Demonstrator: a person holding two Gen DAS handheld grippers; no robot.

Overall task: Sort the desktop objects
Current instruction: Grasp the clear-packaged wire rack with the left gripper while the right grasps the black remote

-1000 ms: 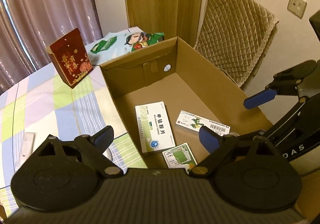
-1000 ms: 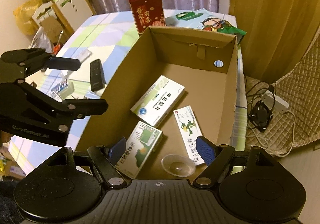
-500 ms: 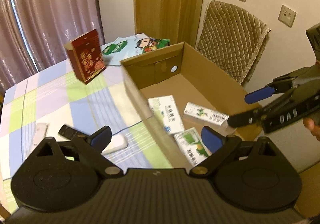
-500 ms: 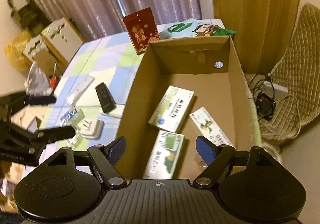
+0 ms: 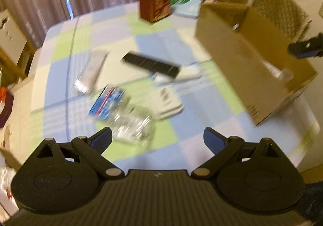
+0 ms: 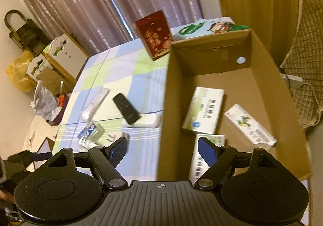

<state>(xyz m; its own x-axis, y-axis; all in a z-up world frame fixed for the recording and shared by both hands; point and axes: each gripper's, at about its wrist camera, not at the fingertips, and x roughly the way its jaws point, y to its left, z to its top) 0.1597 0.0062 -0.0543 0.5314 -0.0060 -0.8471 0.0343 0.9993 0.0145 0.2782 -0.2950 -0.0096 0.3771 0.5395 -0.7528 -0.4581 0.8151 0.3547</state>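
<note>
Cardboard box (image 6: 262,76) is sitting on the table's right side, already holding three medicine packets. Both the left gripper (image 5: 157,141) and the right gripper (image 6: 162,150) are hanging with jaws apart, gripping nothing. Loose things are lying left of the box; the black remote (image 5: 151,64) looks easiest, best approached squarely across its narrow width.

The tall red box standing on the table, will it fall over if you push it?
Probably, if nudged near the top: the red box stands upright on a narrow base. It looks like thin cardboard, so likely light and a bit squashable. On the checked tablecloth it may tip rather than slide.
</note>
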